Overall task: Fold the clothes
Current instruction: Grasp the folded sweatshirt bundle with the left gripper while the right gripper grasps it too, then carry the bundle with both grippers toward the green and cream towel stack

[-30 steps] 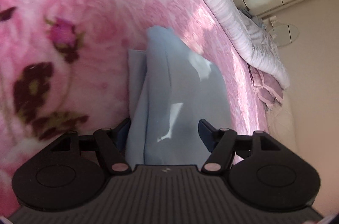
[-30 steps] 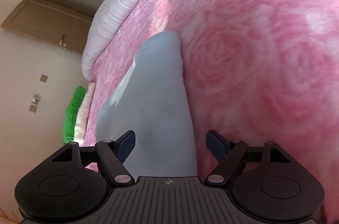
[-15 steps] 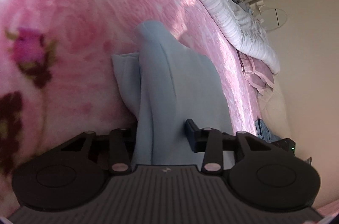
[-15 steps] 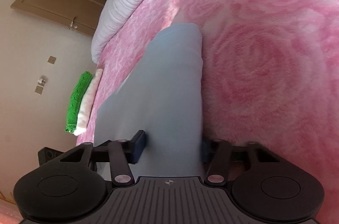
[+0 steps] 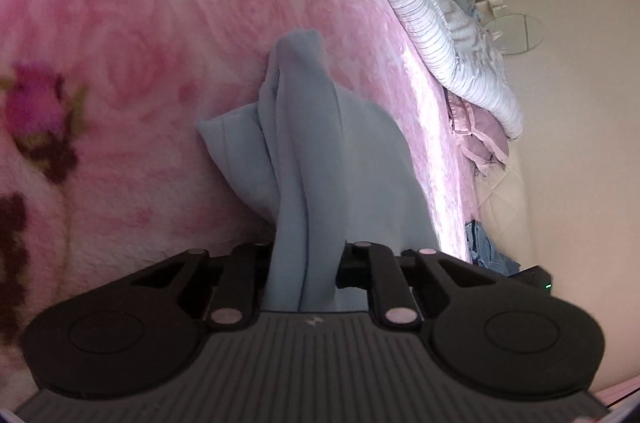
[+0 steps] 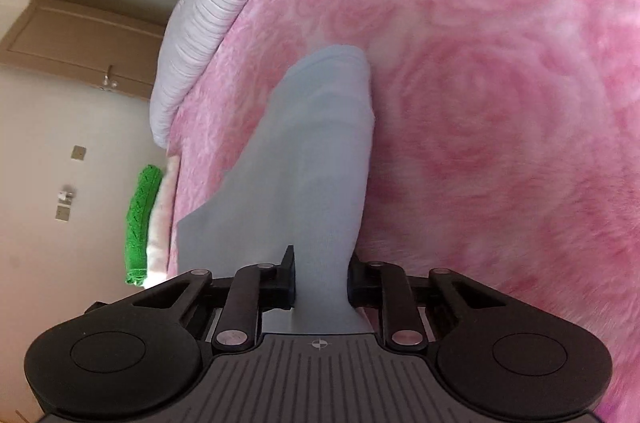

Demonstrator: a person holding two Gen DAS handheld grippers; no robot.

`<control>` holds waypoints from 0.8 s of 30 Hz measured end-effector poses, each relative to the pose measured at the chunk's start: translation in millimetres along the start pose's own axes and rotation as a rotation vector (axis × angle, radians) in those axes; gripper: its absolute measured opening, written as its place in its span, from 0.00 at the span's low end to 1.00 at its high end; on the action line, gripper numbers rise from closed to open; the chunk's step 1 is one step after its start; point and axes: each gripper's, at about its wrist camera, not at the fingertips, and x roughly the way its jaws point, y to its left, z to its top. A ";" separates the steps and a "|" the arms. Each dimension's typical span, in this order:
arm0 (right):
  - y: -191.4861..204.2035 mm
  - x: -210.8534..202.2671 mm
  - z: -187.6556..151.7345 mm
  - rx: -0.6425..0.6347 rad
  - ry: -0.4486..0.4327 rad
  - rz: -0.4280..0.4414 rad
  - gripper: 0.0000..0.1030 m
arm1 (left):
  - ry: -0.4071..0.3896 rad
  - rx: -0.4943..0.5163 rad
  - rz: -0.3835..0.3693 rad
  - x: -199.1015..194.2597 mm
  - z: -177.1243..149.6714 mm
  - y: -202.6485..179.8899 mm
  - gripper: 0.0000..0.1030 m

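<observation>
A light blue garment [image 5: 320, 151] lies partly folded on a pink rose-patterned blanket [image 5: 140, 23]. In the left wrist view its near edge is bunched into a thick fold between the jaws of my left gripper [image 5: 306, 263], which are closing and squeeze the cloth. In the right wrist view the same light blue garment [image 6: 316, 159] runs away from me as a long strip. My right gripper [image 6: 320, 283] has its jaws closing on the near end, and the cloth narrows where the pads pinch it.
A striped white-lilac duvet [image 5: 440, 23] is rolled along the far edge of the bed. A lilac pillow [image 5: 476, 139] and blue clothes [image 5: 488, 247] lie beyond the bed's right side. A green towel [image 6: 142, 223] hangs at the bed's left edge, near a door [image 6: 80, 31].
Both grippers went from wide open around the garment's near edge to squeezed on it. The cloth has gathered into folds and pulled up off the blanket a little.
</observation>
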 end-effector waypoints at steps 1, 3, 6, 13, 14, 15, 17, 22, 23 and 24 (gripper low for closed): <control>9.9 -1.3 1.3 0.003 0.007 -0.011 0.19 | 0.004 -0.008 0.001 -6.1 3.9 -2.2 0.12; 37.5 1.2 3.2 -0.013 0.027 -0.025 0.19 | 0.004 -0.026 -0.002 -25.1 14.0 -5.0 0.12; 75.8 5.9 0.9 -0.020 0.047 -0.030 0.19 | -0.005 -0.049 -0.010 -64.1 31.4 -6.7 0.12; 213.9 55.4 -14.2 -0.015 0.078 0.006 0.19 | -0.048 -0.076 -0.015 -206.4 91.6 1.7 0.12; 237.5 62.4 -18.7 -0.010 0.076 0.009 0.19 | -0.049 -0.073 -0.019 -230.4 103.8 3.0 0.12; 258.8 67.9 -22.4 -0.008 0.072 0.012 0.19 | -0.050 -0.066 -0.021 -253.7 117.0 4.6 0.12; 308.6 87.5 -33.3 -0.011 0.057 0.024 0.19 | -0.057 -0.042 -0.016 -300.8 146.0 9.0 0.12; 400.4 156.9 -42.6 -0.055 0.049 0.093 0.19 | -0.118 0.016 0.036 -390.1 216.1 30.0 0.12; 414.4 172.6 -42.5 -0.071 0.044 0.107 0.19 | -0.135 0.030 0.051 -402.7 230.2 33.5 0.12; 428.3 188.3 -42.3 -0.088 0.038 0.120 0.19 | -0.151 0.041 0.066 -414.3 245.3 37.0 0.12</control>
